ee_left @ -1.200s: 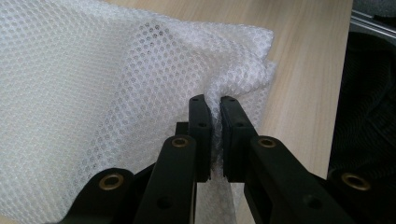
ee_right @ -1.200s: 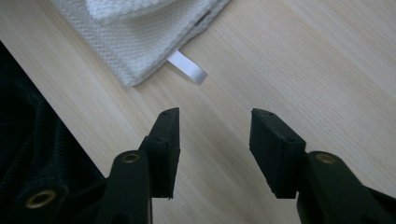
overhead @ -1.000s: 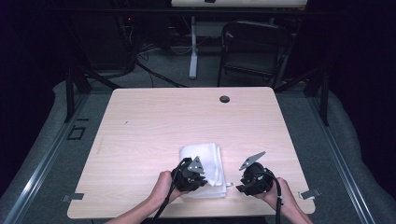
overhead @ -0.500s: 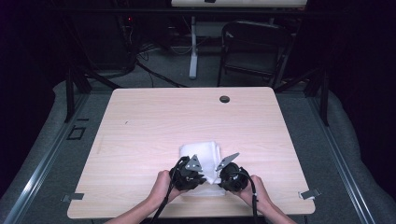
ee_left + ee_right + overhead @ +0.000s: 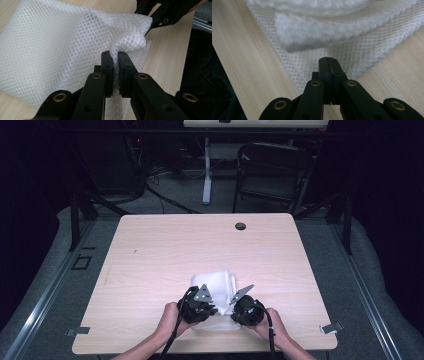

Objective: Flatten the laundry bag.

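A white mesh bag [image 5: 216, 282] lies on the wooden table [image 5: 160, 255] near its front edge. In the left gripper view my left gripper [image 5: 114, 56] is shut on a raised fold of the mesh [image 5: 62, 42]. The other gripper [image 5: 160, 15] pinches the same fold's far end. In the right gripper view my right gripper [image 5: 329, 61] is shut on the thin mesh edge [image 5: 367, 47], with a fluffy white cloth [image 5: 312, 37] lying just beyond inside the bag. From above, the left gripper [image 5: 210, 311] and the right gripper [image 5: 236, 312] sit close together at the bag's near edge.
A small dark round hole [image 5: 240, 226] sits near the table's far edge. A folding chair [image 5: 272, 170] and a desk leg [image 5: 206, 175] stand on the floor behind the table. Metal clips [image 5: 331, 327] mark the front corners.
My right gripper has moved left from the bare table beside the bag to the bag's near edge, close to the left gripper. The left gripper has stayed put.
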A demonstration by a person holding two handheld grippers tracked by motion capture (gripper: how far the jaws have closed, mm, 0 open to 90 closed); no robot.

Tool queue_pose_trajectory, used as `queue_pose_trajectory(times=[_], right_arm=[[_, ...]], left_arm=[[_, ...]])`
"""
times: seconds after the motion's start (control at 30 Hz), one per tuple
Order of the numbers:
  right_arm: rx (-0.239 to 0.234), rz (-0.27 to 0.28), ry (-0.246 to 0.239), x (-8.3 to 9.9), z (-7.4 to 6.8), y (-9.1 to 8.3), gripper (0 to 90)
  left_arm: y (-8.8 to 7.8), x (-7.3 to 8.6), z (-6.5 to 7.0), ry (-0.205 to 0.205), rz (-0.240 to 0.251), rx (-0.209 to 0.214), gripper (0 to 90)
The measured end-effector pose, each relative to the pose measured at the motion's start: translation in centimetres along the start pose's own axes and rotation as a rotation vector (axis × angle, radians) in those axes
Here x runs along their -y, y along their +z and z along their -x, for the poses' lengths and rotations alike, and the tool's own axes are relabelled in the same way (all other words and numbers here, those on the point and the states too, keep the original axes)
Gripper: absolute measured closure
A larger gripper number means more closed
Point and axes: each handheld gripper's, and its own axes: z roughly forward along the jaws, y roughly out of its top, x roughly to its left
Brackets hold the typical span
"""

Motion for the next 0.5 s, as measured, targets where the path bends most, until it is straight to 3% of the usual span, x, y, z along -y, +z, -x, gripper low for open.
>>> queue_pose_trajectory(times=[0.27,0.5], right_arm=[[-0.016,0.003,0.011,0.2,0.4,-0.1,90.0],[-0.016,-0.007,0.011,0.2,0.5,-0.1,90.0]], left_arm=[[-0.8,0.3,-0.2,-0.032,0.03,-0.029,85.0],[-1.6,0.5,-0.2,-0.034,0.059,-0.06,84.9]])
